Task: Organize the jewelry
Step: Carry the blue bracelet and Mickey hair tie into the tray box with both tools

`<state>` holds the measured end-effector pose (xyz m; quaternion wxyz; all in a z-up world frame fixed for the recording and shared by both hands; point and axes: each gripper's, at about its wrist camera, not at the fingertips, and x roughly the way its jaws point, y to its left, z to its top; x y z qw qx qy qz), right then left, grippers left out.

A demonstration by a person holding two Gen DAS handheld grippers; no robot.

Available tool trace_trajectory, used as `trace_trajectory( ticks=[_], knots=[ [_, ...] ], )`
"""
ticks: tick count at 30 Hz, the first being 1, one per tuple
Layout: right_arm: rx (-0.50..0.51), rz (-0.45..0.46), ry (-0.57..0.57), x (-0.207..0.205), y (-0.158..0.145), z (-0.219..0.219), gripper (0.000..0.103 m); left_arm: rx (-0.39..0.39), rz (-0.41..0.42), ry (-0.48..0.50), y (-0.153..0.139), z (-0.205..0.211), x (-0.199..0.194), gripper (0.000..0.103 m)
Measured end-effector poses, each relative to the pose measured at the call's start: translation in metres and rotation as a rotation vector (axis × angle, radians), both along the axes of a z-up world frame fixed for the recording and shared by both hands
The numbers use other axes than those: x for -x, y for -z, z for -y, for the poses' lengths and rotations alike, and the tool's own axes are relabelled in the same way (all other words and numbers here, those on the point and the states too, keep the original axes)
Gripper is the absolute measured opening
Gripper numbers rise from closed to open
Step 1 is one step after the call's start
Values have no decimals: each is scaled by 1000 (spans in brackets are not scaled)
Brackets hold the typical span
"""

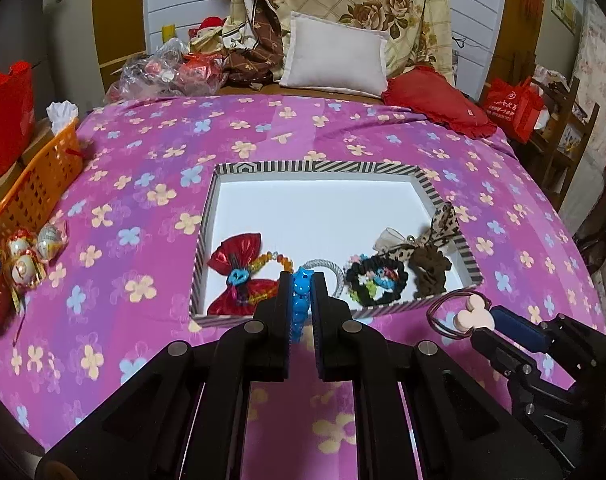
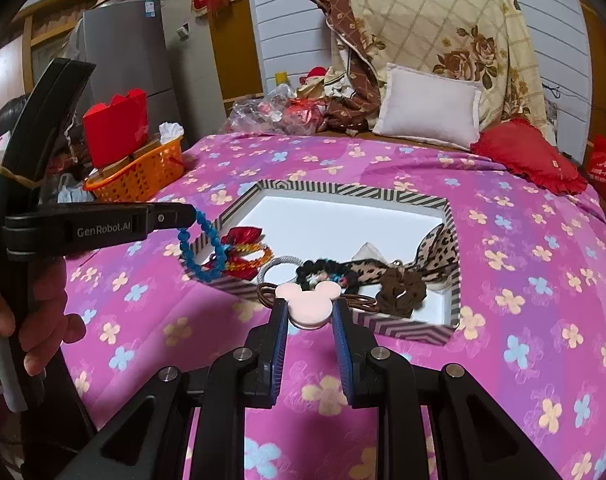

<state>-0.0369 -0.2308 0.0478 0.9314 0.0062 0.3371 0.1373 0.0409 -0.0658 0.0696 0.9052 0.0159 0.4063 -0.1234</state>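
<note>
A striped-rimmed tray [image 1: 319, 167] with a white floor is shown lying on a bed covered by a pink flowered bedspread [image 1: 143, 200]. Several pieces are already gathered along the near side of the tray: a red foil bow [image 1: 239, 276] with an orange beaded band [image 2: 255, 258] against it, a grey hair tie [image 1: 335, 276], a black scrunchie [image 1: 377, 284], a brown scrunchie [image 1: 429, 272] and a leopard-print bow [image 1: 435, 228] leaning on the right wall. The far half of the tray floor is left bare.

Two pieces are shown outside the tray, each carried in a claw. The left claw [image 1: 301, 300] is closed narrowly on a blue beaded bracelet [image 2: 203, 248]; in the right wrist view the bracelet is seen dangling as a loop above the tray's near left corner. The right claw [image 2: 309, 314] is closed on a pale pink mouse-head charm [image 2: 309, 298], whose brownish elastic loop [image 1: 443, 316] trails beside it; the charm is held just short of the tray's near rim, slightly right of centre.

On this evidence the task is judged to be well advanced: most items are placed, and the two held pieces remain to be set down and released inside the tray. No further loose jewelry can be made out on the bedspread; wrapped sweets [image 1: 27, 260] and an orange basket [image 1: 35, 184] at the left edge are taken to be unrelated.
</note>
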Motion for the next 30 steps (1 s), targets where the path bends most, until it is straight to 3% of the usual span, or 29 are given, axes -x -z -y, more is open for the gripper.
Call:
trace_trajectory(
  ticks=[19,30],
  knots=[
    [-10,-27,14,-45,5,12,22,-30,-25,-21,11,11,-39,7],
    [-3,-47,12,-78,15,9,22,22,-50,-11,15,19,-65,7]
  ],
)
